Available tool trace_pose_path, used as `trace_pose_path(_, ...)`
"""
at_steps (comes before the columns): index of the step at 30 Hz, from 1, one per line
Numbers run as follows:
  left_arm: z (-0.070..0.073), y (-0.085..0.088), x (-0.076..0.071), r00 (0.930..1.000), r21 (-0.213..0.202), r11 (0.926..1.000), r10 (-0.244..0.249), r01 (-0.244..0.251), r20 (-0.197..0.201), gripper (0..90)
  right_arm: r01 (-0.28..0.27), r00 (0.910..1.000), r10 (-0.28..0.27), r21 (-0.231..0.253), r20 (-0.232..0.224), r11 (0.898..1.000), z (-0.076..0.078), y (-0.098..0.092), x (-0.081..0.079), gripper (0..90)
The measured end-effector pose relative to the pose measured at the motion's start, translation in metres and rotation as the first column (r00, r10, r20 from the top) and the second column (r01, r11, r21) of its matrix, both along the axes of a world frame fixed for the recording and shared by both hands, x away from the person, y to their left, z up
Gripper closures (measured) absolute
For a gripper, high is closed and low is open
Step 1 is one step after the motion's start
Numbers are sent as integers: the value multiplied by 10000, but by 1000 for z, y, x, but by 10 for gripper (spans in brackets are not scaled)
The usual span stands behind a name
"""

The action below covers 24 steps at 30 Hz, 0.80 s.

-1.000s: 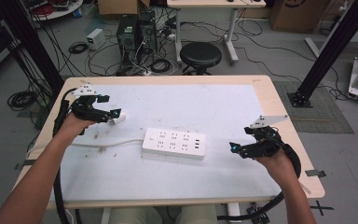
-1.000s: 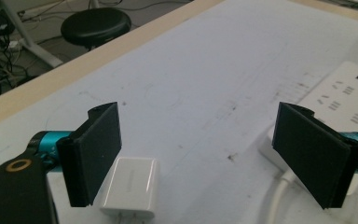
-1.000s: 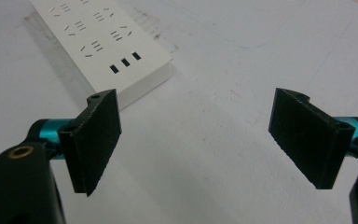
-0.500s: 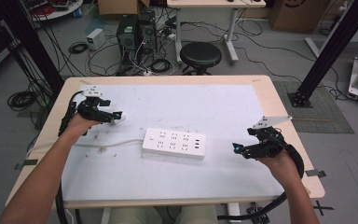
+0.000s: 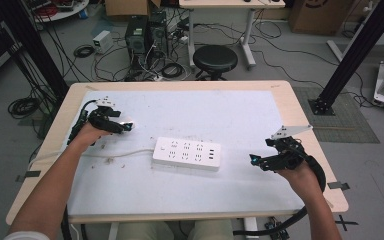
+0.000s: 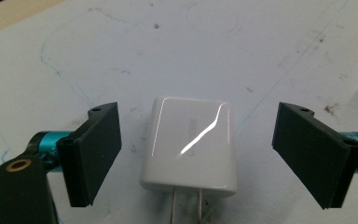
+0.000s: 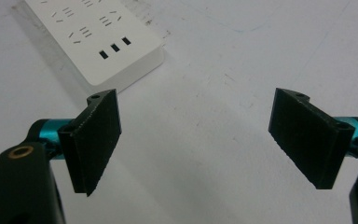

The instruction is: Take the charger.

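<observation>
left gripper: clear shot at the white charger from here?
Probably yes. The left gripper is open, and the white charger lies flat on the table between its jaws, touching neither, with nothing in the way.

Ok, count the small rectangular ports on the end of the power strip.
3, in a row on the power strip at the end nearest the right gripper, beside the socket slots.

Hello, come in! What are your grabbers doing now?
Left gripper open around the charger. Right gripper open, empty, near the power strip. Nothing blocking.
</observation>
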<state>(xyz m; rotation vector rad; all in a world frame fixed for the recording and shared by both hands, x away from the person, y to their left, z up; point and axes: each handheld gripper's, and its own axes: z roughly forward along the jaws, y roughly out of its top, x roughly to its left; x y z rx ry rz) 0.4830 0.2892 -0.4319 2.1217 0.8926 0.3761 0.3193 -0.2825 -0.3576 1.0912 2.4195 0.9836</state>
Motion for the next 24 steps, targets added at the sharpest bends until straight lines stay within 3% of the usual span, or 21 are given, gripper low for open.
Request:
trace_pose_path(5, -5, 2, 3, 10000, -53, 10000, 61, -61, -68, 181, -30, 10000, 30, -4, -77, 10000, 0, 2, 0, 172)
trace_pose_path(10, -13, 4, 6, 9978, 196, 9993, 343, -333, -572, 182, 38, 9999, -36, 109, -152, 9999, 0, 2, 0, 172)
trace_pose_path(18, -14, 5, 7, 9974, 267, 9991, 338, -322, -642, 207, 45, 9998, -43, 83, -168, 10000, 2, 3, 0, 173)
trace_pose_path(24, -13, 5, 5, 9979, 359, 9992, 181, -159, -616, 282, 23, 9999, -22, 66, -156, 10000, 2, 4, 0, 172)
